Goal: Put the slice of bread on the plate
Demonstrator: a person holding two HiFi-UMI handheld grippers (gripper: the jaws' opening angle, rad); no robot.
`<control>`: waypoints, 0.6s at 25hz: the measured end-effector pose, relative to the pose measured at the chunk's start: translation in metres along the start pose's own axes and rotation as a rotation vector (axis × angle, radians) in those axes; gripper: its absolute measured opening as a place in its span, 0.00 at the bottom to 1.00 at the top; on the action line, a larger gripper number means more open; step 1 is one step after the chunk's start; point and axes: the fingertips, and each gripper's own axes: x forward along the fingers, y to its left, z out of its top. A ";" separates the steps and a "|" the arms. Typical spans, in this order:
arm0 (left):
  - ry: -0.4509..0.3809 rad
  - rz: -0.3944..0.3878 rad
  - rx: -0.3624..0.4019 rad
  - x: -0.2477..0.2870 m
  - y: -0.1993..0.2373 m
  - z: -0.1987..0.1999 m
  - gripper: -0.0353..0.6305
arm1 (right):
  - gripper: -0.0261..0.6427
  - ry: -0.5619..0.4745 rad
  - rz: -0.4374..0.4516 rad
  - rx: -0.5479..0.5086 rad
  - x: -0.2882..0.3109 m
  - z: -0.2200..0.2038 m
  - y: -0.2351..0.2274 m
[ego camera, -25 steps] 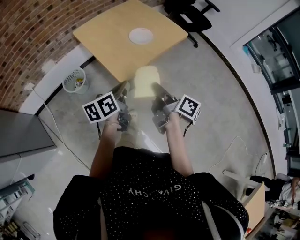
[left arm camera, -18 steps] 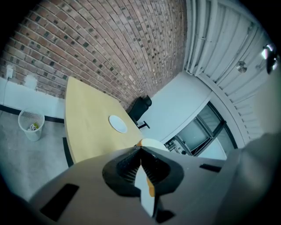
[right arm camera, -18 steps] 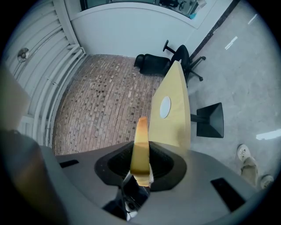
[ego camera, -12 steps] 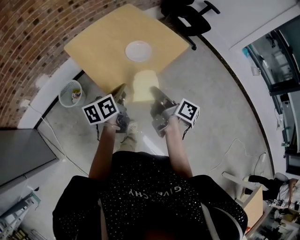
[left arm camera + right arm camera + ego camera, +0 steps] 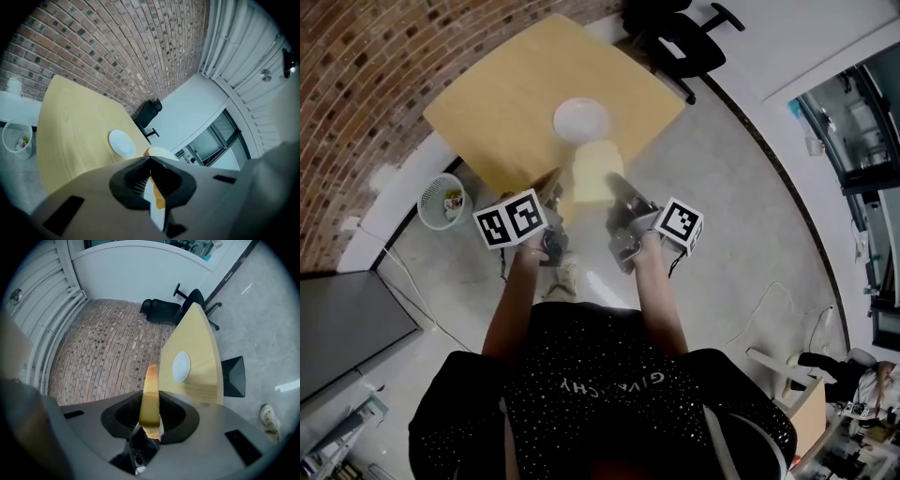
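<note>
In the head view, we see the slice of bread [image 5: 593, 173] carried in the air between the two grippers. The left gripper [image 5: 553, 199] is clamped on its left side edge and the right gripper [image 5: 621, 192] on its right. The slice lies flat with a broad face up. Its long axis runs away from the person, and its far end reaches toward the plate [image 5: 580, 119]. That end sits over the near edge of the counter [image 5: 497, 89], just short of the plate, and the slice touches neither. In the left gripper view, the jaws are closed on the bread [image 5: 156, 201], which shows edge-on as a thin pale band, with the plate [image 5: 122, 143] ahead and to the left. In the right gripper view, the jaws likewise pinch the bread [image 5: 151, 399] by its crust, and the plate [image 5: 181, 366] lies beyond it, a little to the right. We judge this to be the carrying step. To do it well, we would move both grippers forward together and keep their spacing constant, so the soft slice neither tears nor buckles. We would hold it level until it is centred over the plate, then lower it close and let go on both sides at once.
</note>
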 end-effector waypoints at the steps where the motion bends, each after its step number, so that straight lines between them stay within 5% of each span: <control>1: -0.004 -0.001 0.003 0.001 0.000 0.003 0.07 | 0.19 0.000 0.008 -0.002 0.004 0.002 0.002; 15: -0.057 -0.036 0.046 0.007 0.000 0.032 0.07 | 0.19 -0.055 0.033 -0.020 0.013 0.029 0.010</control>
